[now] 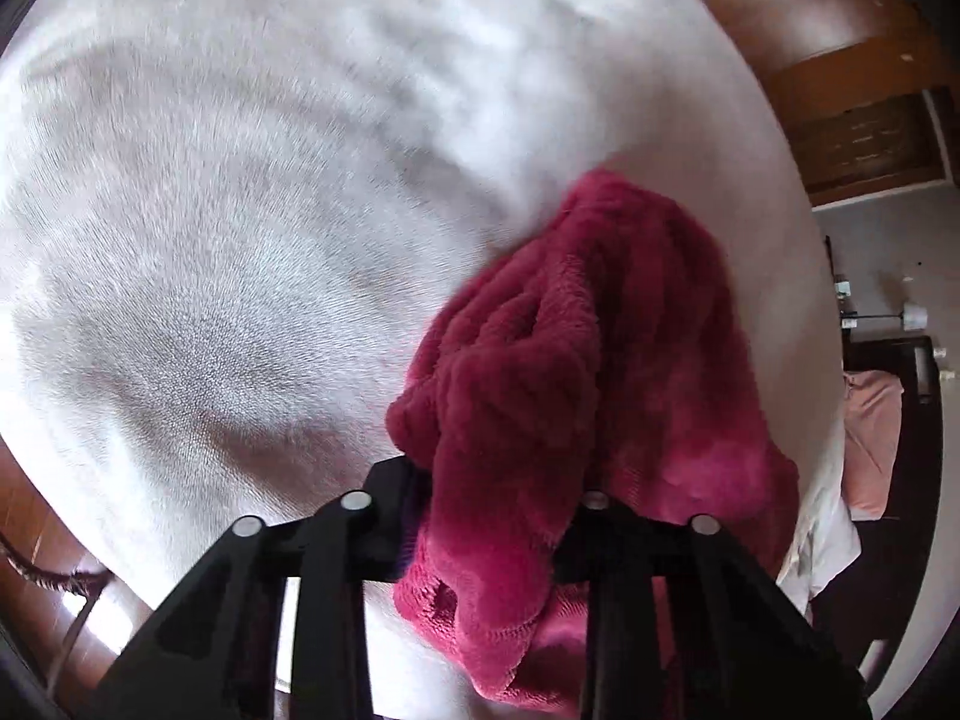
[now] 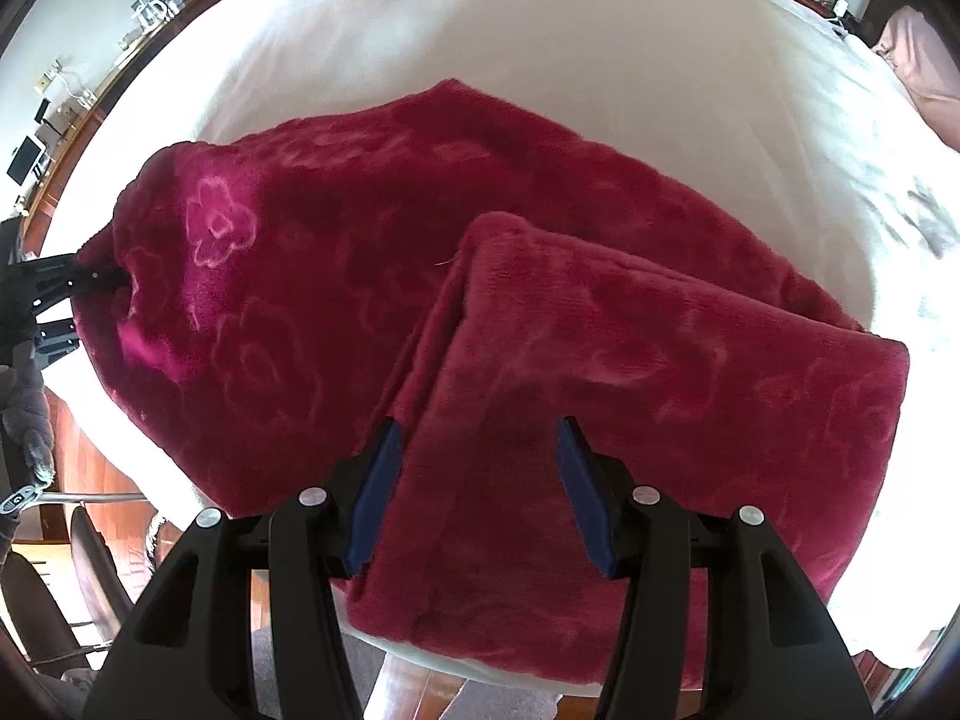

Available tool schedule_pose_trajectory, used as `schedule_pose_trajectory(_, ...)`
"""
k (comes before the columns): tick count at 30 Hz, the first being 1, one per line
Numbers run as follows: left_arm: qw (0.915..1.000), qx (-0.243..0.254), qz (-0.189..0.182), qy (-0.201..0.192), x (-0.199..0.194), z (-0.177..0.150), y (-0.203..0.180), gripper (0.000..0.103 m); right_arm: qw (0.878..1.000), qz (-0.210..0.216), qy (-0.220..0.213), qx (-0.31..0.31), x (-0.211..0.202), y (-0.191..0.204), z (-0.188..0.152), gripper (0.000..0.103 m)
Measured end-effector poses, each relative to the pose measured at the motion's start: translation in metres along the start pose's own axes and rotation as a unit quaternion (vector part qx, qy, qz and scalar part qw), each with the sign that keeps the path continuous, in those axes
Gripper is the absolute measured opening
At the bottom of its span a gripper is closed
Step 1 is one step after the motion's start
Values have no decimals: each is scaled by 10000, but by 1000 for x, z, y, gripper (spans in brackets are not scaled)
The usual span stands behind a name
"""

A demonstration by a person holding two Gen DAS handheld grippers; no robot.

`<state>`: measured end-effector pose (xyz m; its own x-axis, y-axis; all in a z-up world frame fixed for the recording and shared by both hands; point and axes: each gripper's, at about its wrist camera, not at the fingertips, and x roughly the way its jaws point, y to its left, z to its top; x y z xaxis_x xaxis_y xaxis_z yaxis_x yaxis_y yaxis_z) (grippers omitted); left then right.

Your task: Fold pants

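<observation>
Dark red fleece pants (image 2: 540, 312) with a flower pattern lie partly folded on the white bed (image 2: 540, 90). In the left wrist view one end of the pants (image 1: 570, 360) is bunched up between the fingers of my left gripper (image 1: 498, 480), which is shut on it; the fabric hides the pads. The right wrist view shows that left gripper (image 2: 90, 279) pinching the pants' far left end. My right gripper (image 2: 477, 429) hovers over the folded-over layer near the bed's front edge. Its blue pads (image 2: 378, 498) stand apart and pinch nothing.
A pink pillow (image 2: 924, 66) lies at the bed's far right corner. Wooden floor (image 1: 810, 30) surrounds the bed. A shelf with small items (image 2: 90, 96) runs along the left wall, and dark chairs (image 2: 72, 570) stand at lower left. A lamp (image 1: 915, 315) stands by the headboard.
</observation>
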<state>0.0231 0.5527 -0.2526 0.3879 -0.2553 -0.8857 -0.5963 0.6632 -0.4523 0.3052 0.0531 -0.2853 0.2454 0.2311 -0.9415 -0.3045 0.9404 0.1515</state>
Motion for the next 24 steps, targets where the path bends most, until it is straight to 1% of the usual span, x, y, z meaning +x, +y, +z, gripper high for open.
schedule_pose_trajectory(3,9997,142,-18,-220,-15,-6,-17,25,10000,65,-70,17,-8,-12,-5,55)
schedule_pose_trajectory(5,9992,226,-73,-328,-26,-18,-24,24,9999,101,-124,33,-14,-23,-8,55)
schedule_pose_trajectory(7,9982,369,-135,-452,-37,-28,-39,24,9997,138,-184,62,-20,-32,-13,55)
schedule_pose_trajectory(9,9969,539,-188,-543,-46,-38,-58,24,9996,173,-224,94,-26,-41,-17,55)
schedule_pose_trajectory(11,9942,822,-215,-664,-60,-49,-76,24,9993,225,-264,155,-32,-54,-23,55)
schedule_pose_trajectory(14,9891,1187,-345,-802,-62,-66,-132,24,9989,270,-322,198,-39,-68,-28,55)
schedule_pose_trajectory(16,9833,1510,-491,-893,-70,-84,-163,24,9986,311,-359,244,-43,-78,-32,55)
schedule_pose_trajectory(18,9771,1803,-608,-953,-80,-98,-185,24,9981,354,-395,319,-48,-90,-38,55)
schedule_pose_trajectory(21,9646,2317,-759,-1001,-89,-128,-222,24,9974,393,-457,391,-53,-102,-45,55)
schedule_pose_trajectory(24,9502,2812,-916,-985,-93,-160,-255,24,9966,432,-526,457,-59,-116,-54,55)
